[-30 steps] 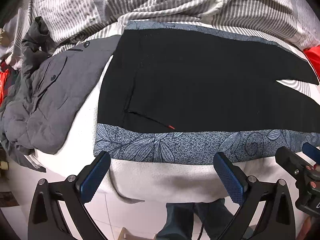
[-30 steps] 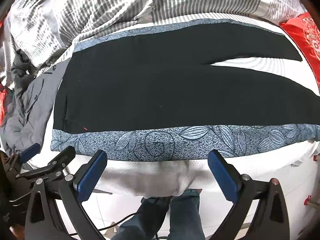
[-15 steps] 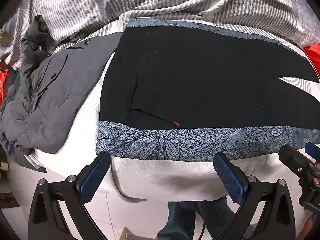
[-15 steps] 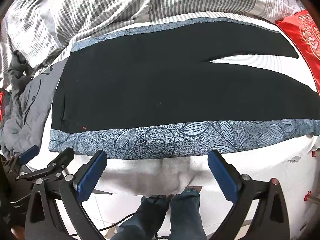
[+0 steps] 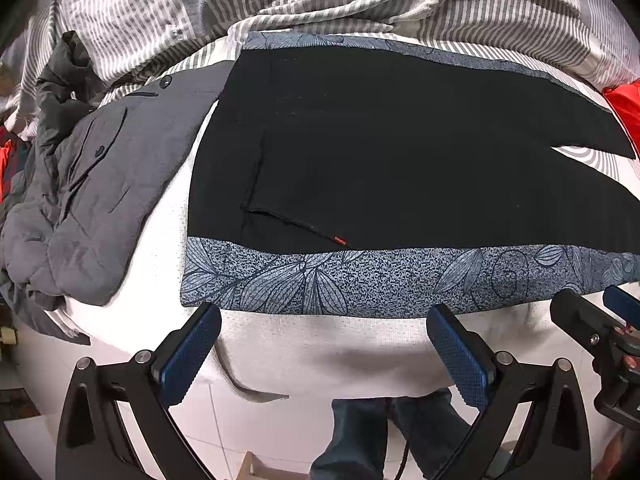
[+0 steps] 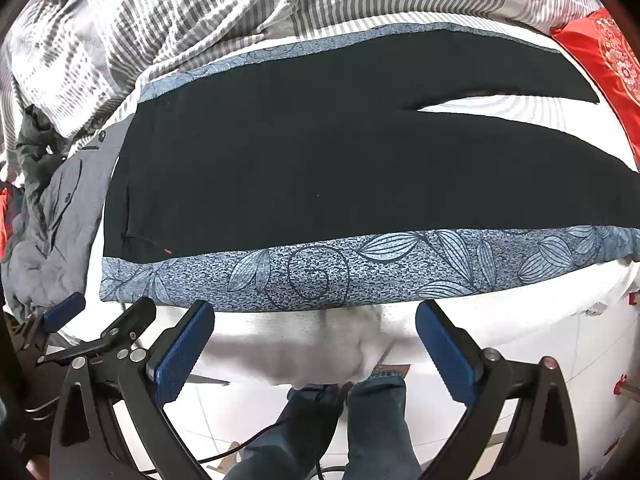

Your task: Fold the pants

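Left gripper (image 5: 323,354): jaws spread wide, holding nothing, poised over the near edge of the bed, just short of the cloth.
Right gripper (image 6: 314,350): likewise wide open and empty, beside the left one, to its right.
Blue leaf-print cloth (image 5: 400,280): spread flat across the white mattress (image 5: 160,272), its near strip showing below the pants.
Black pants (image 6: 280,168): lying flat on the cloth, waist at left, legs splayed apart toward the right.
Grey jacket (image 5: 92,184): crumpled at left, touching the waist corner.
Striped bedding (image 6: 180,12): heaped along the far side.
Red cushion (image 6: 604,56): far right.
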A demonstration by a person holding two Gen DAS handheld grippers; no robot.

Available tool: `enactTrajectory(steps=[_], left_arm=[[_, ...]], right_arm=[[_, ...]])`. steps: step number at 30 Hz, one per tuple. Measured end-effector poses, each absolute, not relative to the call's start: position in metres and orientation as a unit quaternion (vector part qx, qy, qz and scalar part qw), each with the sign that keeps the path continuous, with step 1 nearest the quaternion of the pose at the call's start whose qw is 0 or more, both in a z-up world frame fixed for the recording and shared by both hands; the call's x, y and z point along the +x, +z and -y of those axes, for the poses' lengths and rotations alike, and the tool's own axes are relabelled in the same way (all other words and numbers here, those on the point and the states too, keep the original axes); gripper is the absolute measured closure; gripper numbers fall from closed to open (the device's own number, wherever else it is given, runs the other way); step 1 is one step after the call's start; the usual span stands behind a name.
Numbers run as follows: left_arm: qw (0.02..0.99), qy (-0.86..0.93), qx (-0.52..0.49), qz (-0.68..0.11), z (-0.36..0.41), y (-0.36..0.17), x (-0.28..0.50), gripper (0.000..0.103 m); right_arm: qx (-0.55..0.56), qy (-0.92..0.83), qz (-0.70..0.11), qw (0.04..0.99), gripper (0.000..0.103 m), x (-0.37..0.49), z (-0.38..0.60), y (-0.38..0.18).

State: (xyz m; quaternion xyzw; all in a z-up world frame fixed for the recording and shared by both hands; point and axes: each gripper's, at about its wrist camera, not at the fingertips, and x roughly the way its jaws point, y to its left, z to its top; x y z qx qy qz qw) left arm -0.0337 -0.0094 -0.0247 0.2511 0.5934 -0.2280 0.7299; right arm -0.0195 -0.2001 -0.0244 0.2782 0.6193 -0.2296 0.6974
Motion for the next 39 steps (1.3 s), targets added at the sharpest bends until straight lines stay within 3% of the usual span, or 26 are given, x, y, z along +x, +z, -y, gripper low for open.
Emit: enactTrajectory(steps=[39], left_arm=[[0.73, -0.221, 0.238, -0.601, 0.002, -0.031, -0.025, 0.0]], right_arm=[[0.268, -0.226, -0.621, 0.701, 0.002, -0.02, 0.201, -0.024]])
